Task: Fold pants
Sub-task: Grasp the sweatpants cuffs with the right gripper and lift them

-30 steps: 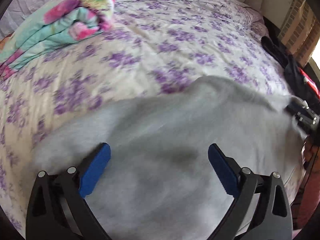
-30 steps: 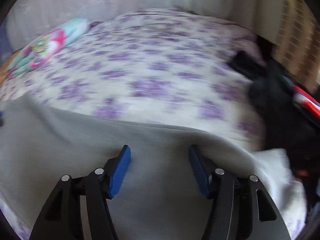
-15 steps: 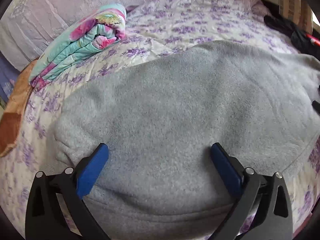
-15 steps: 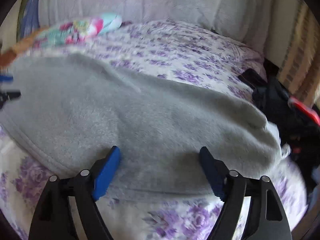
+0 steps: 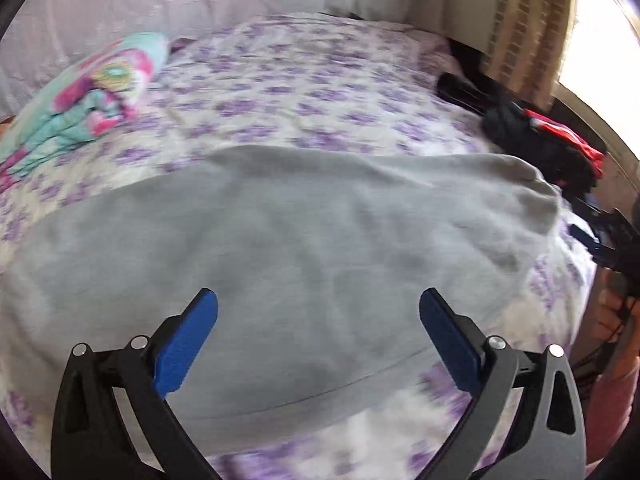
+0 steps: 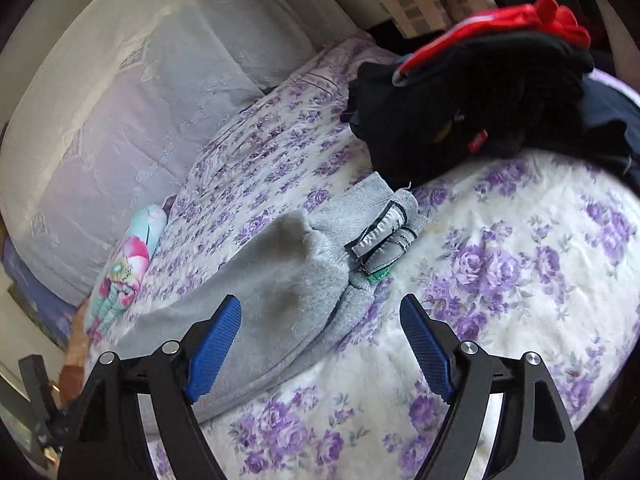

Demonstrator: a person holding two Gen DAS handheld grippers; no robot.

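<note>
- The bedspread I work over is white, printed with purple flowers.
- A folded blanket, teal with pink blooms, lies far to my left, close by the pale padded backrest.
- A heap of black clothes with a red piece on top sits at the bed's right edge.

The right gripper hangs over the bed with its blue-padded fingers spread wide and nothing between them. The grey pants lie on the purple-flowered bedspread, reaching from the lower left up toward the middle, where the waistband shows a sewn label. A pile of black and red clothes sits beyond the pants, near the waistband. A folded, brightly coloured blanket lies at the left, below a pale headboard cushion.
</note>
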